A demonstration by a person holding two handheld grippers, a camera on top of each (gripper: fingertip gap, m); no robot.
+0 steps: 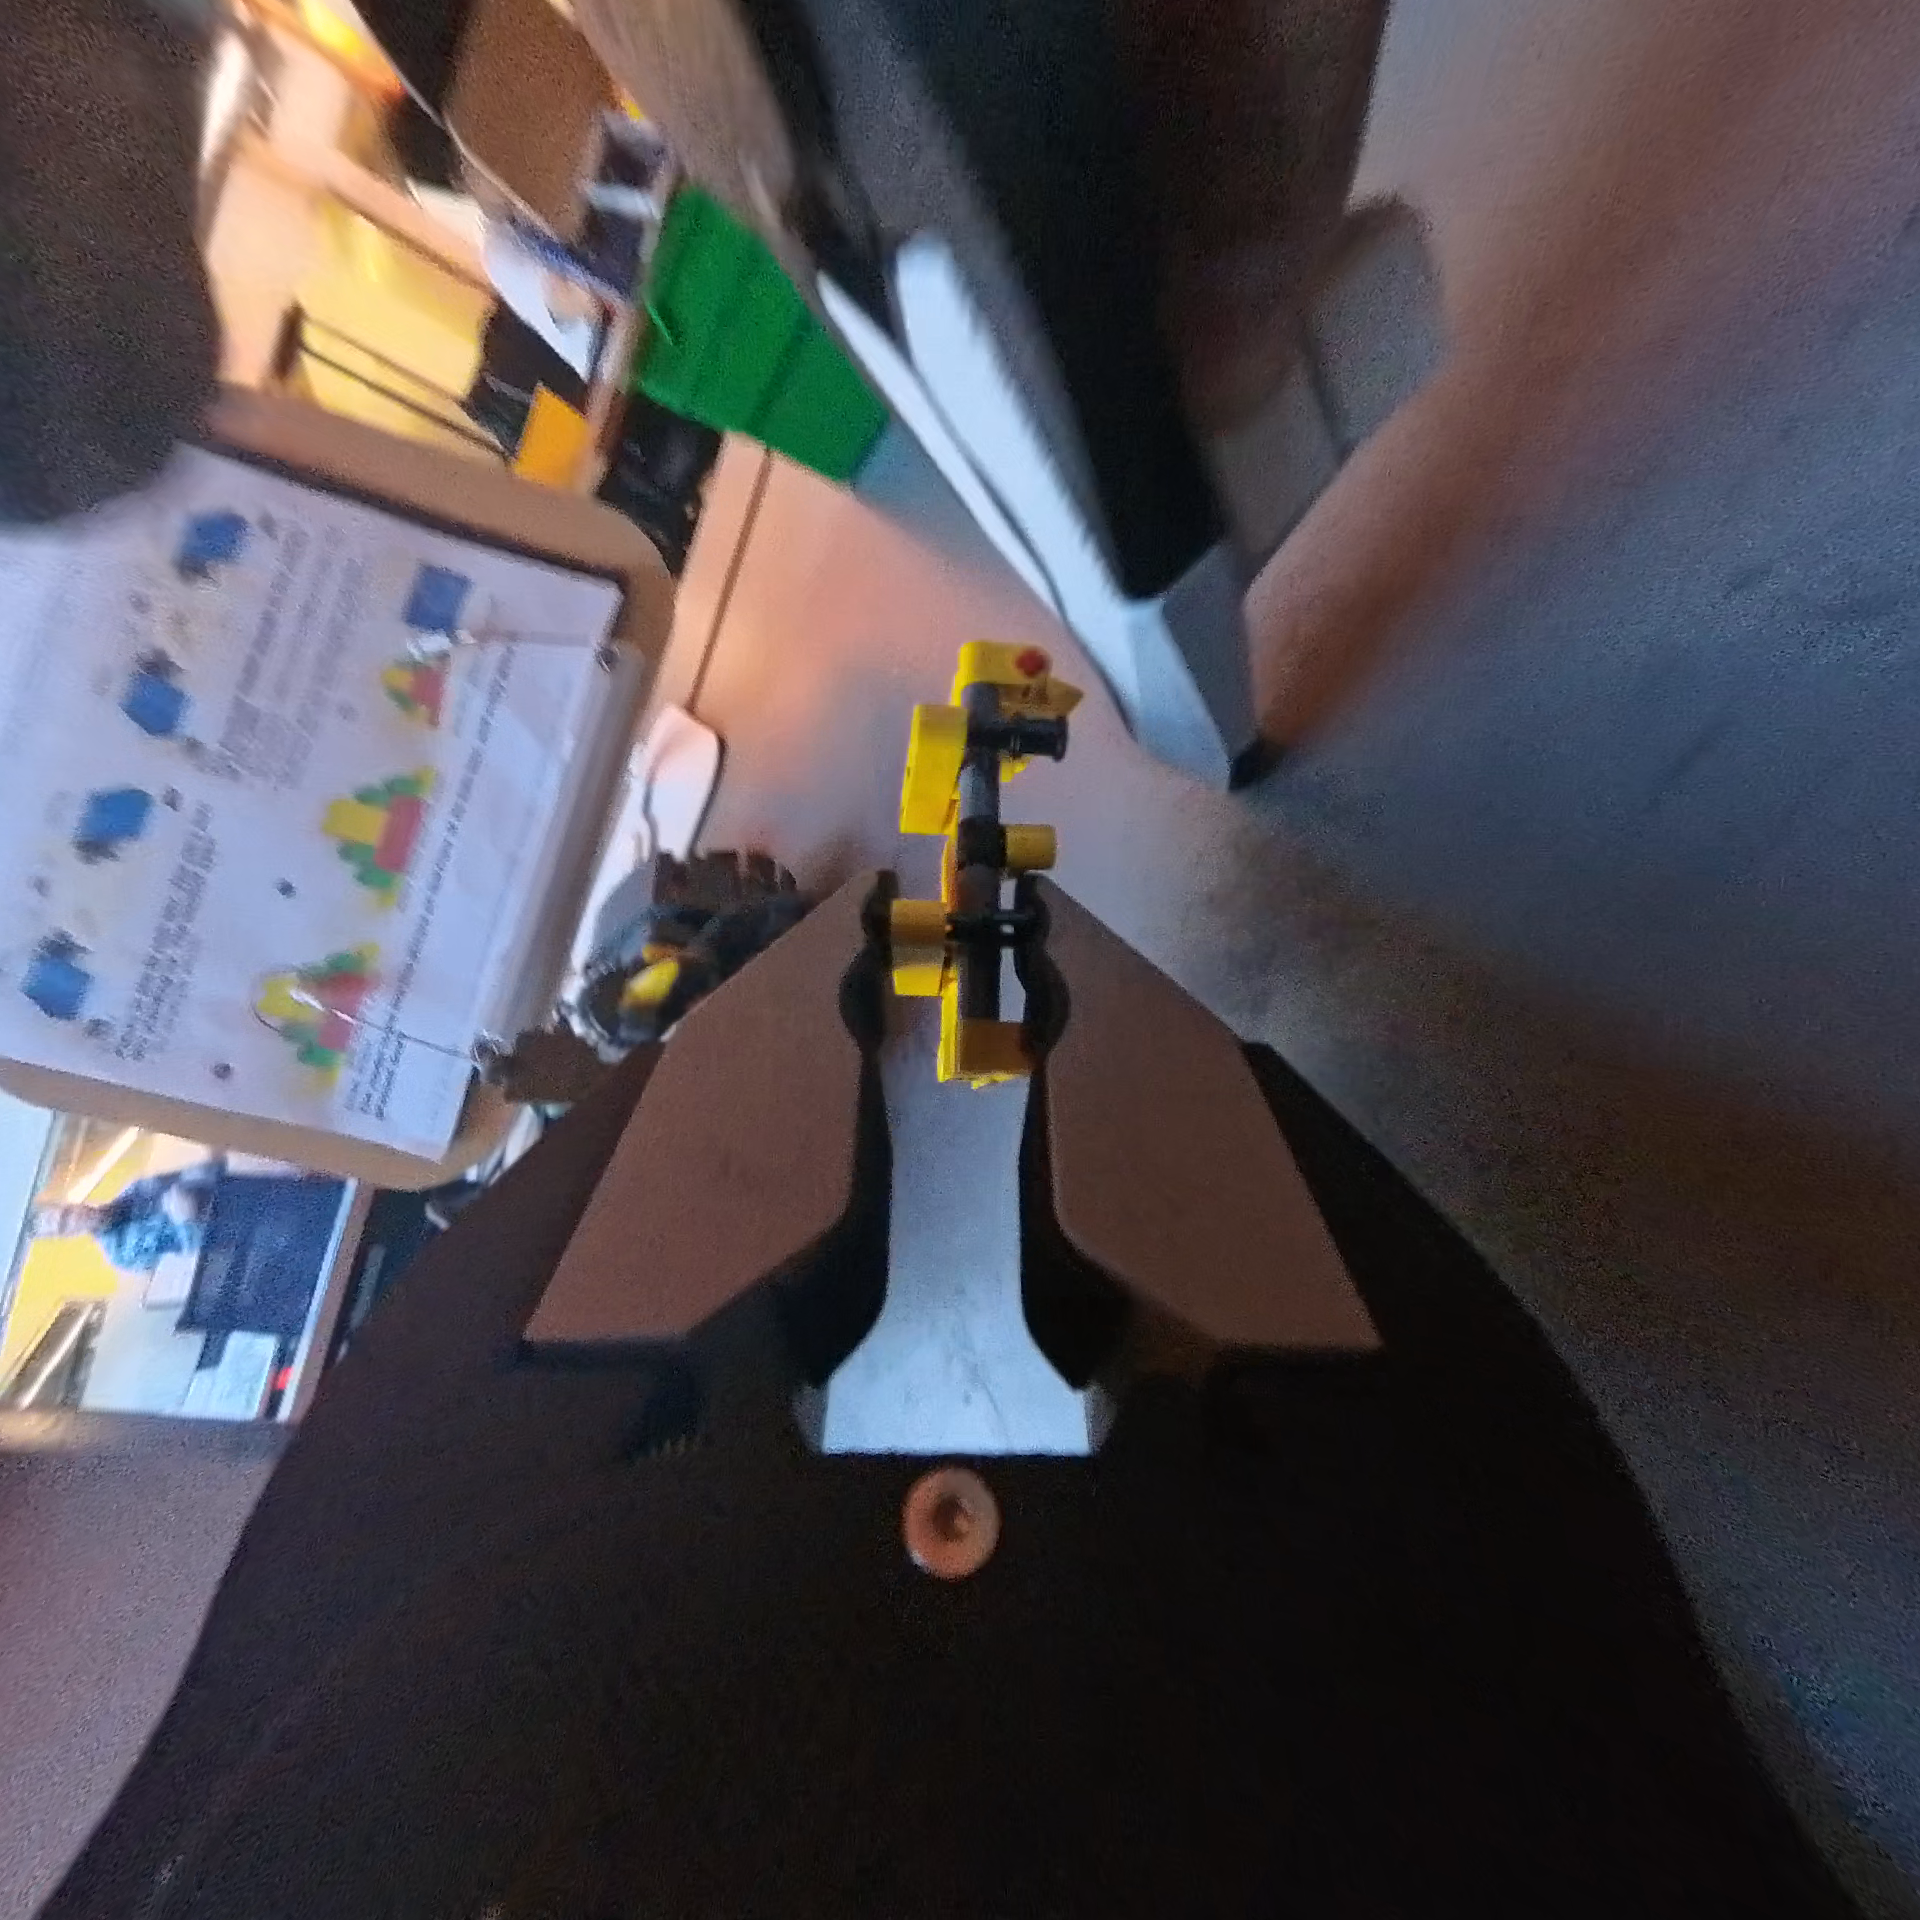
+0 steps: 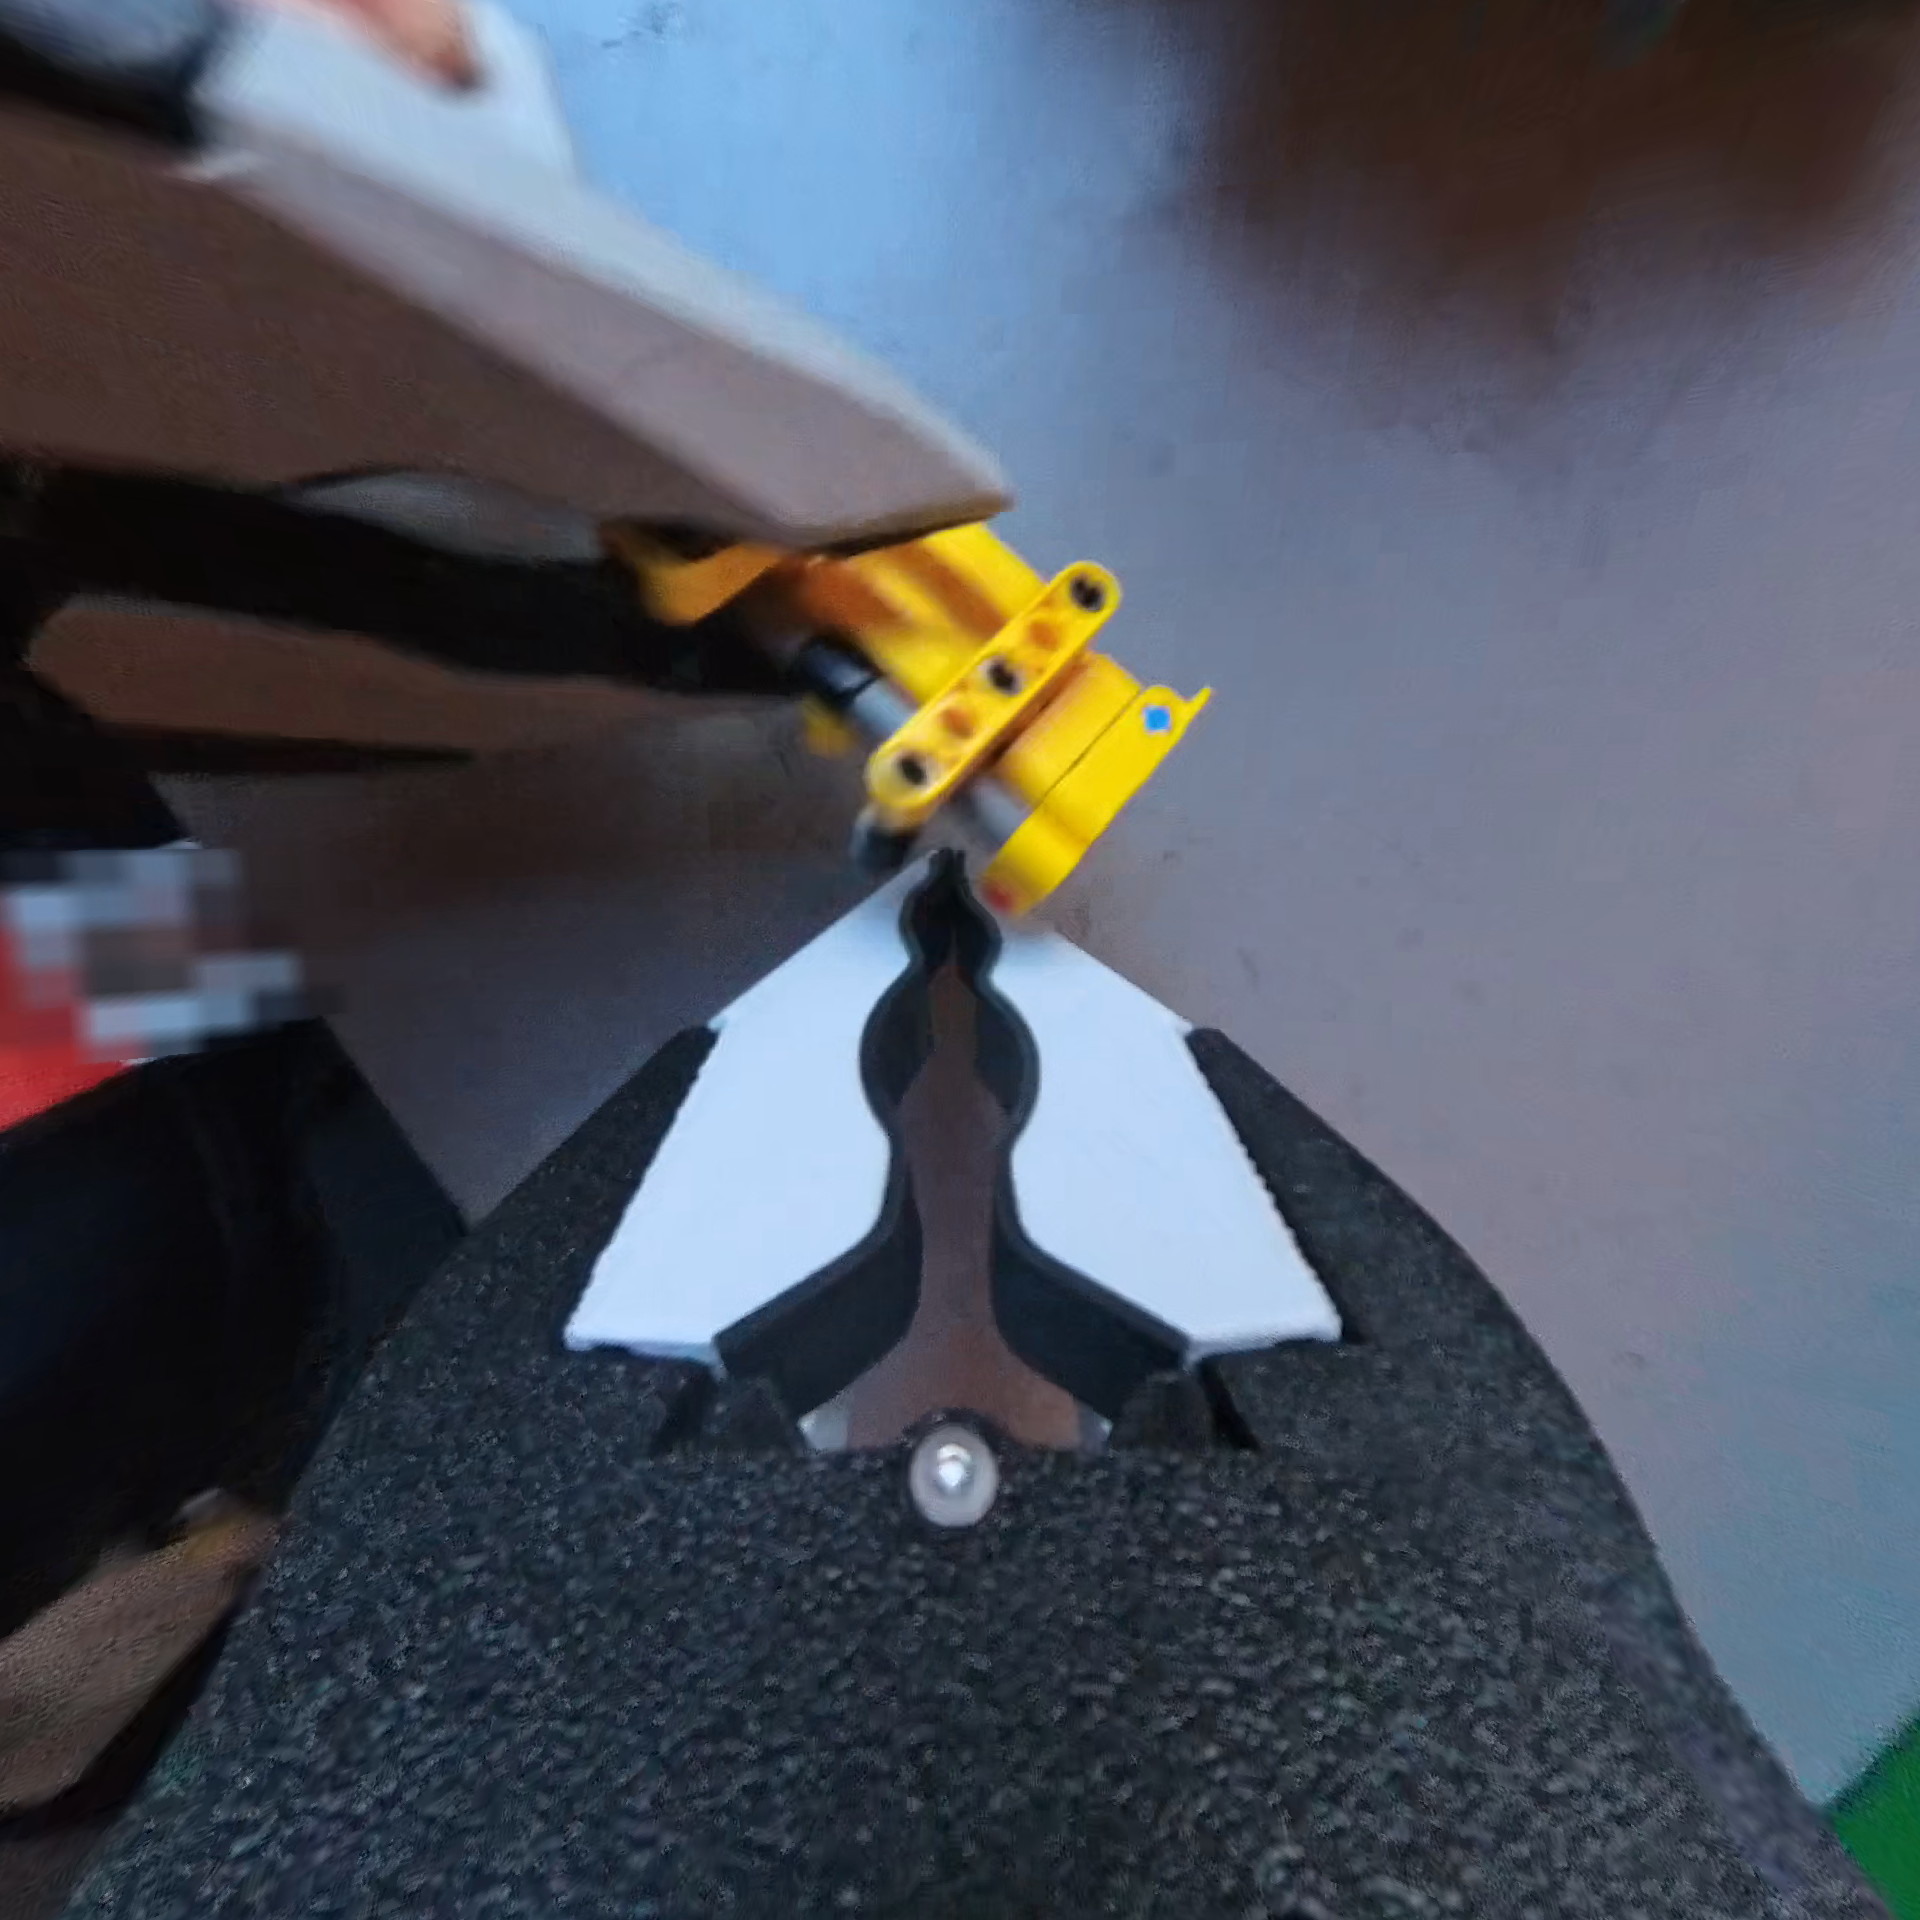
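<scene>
My left gripper (image 1: 956, 904) is shut on a yellow brick assembly (image 1: 971, 790) with a grey axle and black pins, held above the grey table (image 1: 1558, 1039). The assembly sticks out forward past the fingertips. In the right wrist view the same assembly (image 2: 997, 686) juts from the left gripper's pale fingers (image 2: 520, 416) at the upper left. My right gripper (image 2: 945, 862) is shut, its tips pressed together right under the assembly's far end, beside a dark pin (image 2: 881, 844). I cannot tell whether they touch. The right gripper also shows blurred in the left wrist view (image 1: 1252, 769).
A printed instruction sheet on a board (image 1: 291, 790) stands at the left. A heap of dark and yellow parts (image 1: 675, 956) lies beside it. A green bin (image 1: 748, 332) sits farther back, and green shows at a corner (image 2: 1881, 1808). Both views are motion-blurred.
</scene>
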